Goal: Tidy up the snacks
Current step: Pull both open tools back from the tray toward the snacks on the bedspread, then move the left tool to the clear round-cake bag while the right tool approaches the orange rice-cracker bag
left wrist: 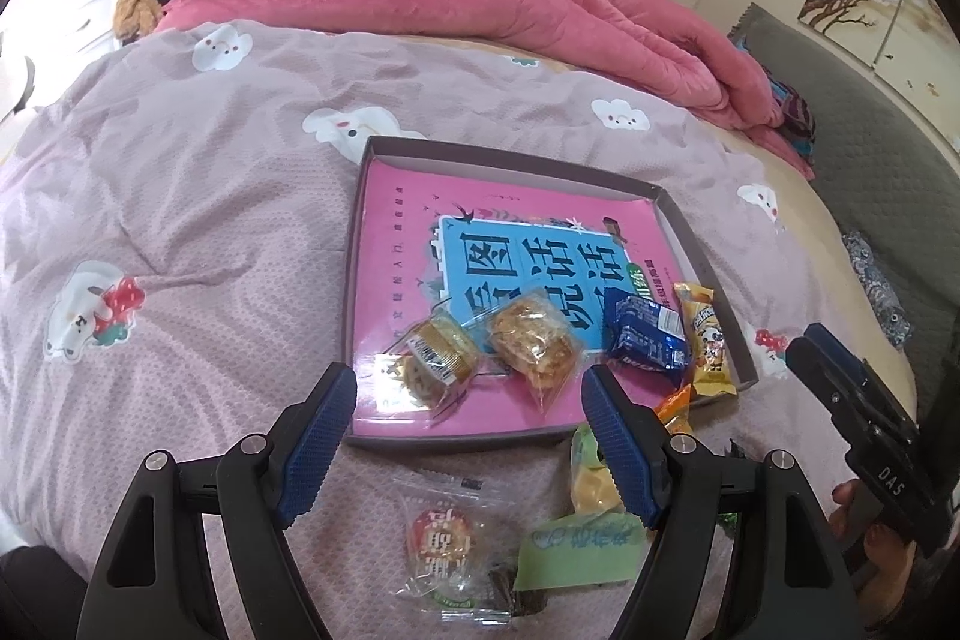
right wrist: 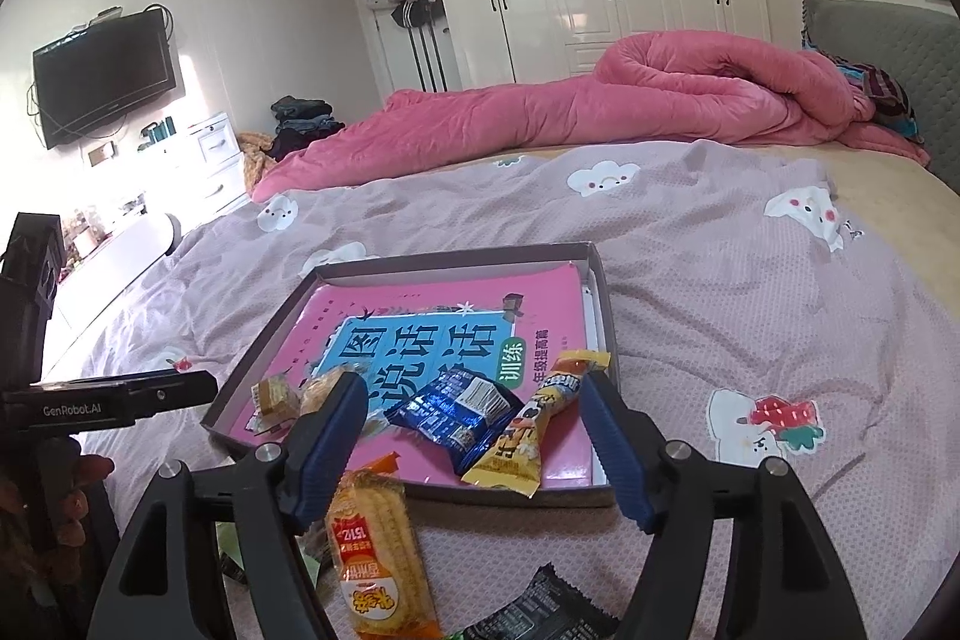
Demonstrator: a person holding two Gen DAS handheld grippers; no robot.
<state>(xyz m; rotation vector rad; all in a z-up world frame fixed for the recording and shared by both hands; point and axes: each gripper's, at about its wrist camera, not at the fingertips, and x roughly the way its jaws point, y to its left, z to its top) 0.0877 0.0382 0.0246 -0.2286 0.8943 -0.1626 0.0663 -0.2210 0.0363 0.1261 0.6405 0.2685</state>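
Note:
A shallow box (left wrist: pixel 672 214) lined with a pink book lies on the bed. In it are a gold-labelled pastry (left wrist: pixel 438 358), a golden cake (left wrist: pixel 534 346), a blue packet (left wrist: pixel 645 334) and a yellow packet (left wrist: pixel 708 340). My left gripper (left wrist: pixel 471 388) hovers open at the box's near edge, nothing between its pads. Below it on the sheet lie a clear packet with a red label (left wrist: pixel 447 538) and a green packet (left wrist: pixel 576 544). My right gripper (right wrist: pixel 474 394) is open above the blue packet (right wrist: pixel 456 412) and yellow packet (right wrist: pixel 534 436). An orange corn snack (right wrist: pixel 375 550) and a black packet (right wrist: pixel 540 610) lie outside the box (right wrist: pixel 456 256).
A rolled pink quilt (right wrist: pixel 660 100) lies across the far side of the bed, with a grey headboard (right wrist: pixel 888 58) at the right. The mauve cloud-print sheet (left wrist: pixel 180 196) spreads wide to the left of the box. A person's hand (left wrist: pixel 864 532) holds the right gripper's handle.

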